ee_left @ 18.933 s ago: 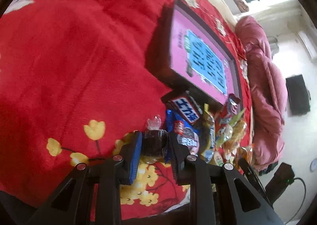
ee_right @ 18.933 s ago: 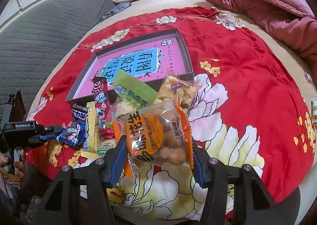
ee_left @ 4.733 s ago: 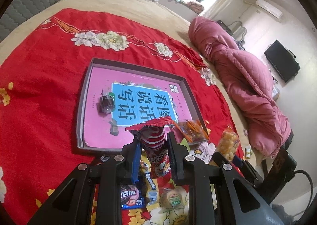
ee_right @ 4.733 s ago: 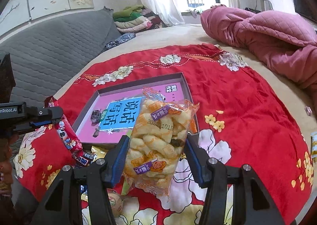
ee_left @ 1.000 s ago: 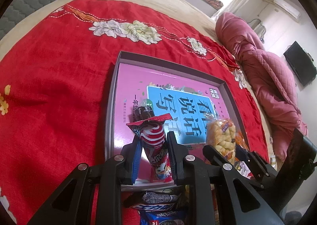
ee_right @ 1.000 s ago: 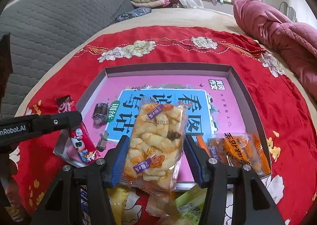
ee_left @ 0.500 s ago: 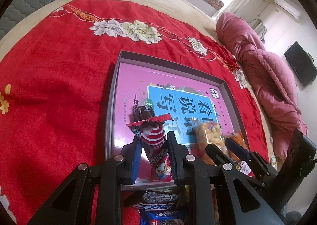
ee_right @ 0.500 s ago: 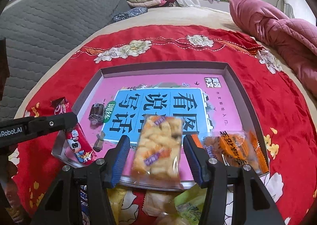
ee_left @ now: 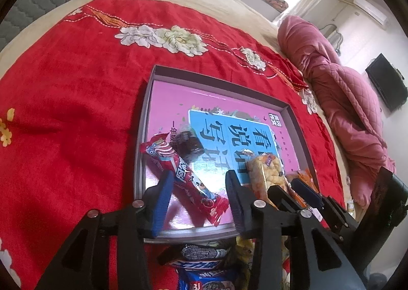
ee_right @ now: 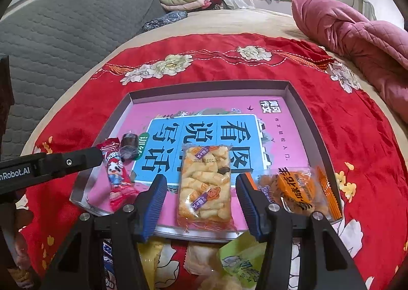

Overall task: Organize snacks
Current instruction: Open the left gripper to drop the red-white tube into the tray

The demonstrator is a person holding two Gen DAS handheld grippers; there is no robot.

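Left gripper (ee_left: 197, 196) jaws just opened, red snack stick (ee_left: 185, 175) lying loose between them in the pink-lined tray (ee_left: 142, 136), beside a dark wrapped candy (ee_left: 187, 145). Right gripper (ee_right: 201, 203) open, straddling puffed-snack bag (ee_right: 205, 182) flat in tray; orange packet (ee_right: 297, 190) alongside.

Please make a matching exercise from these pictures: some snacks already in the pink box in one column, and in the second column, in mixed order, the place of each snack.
Things:
1. red snack stick
2. clear bag of yellow puffs
3. orange-labelled bag
4. small dark wrapped candy

Places:
A. between the open right gripper fingers, flat in the tray
B. near right corner of the tray
C. just beyond the top end of the red stick
D. along the tray's left side, by the left gripper

Pairs: 1-D, 2-A, 3-B, 4-C
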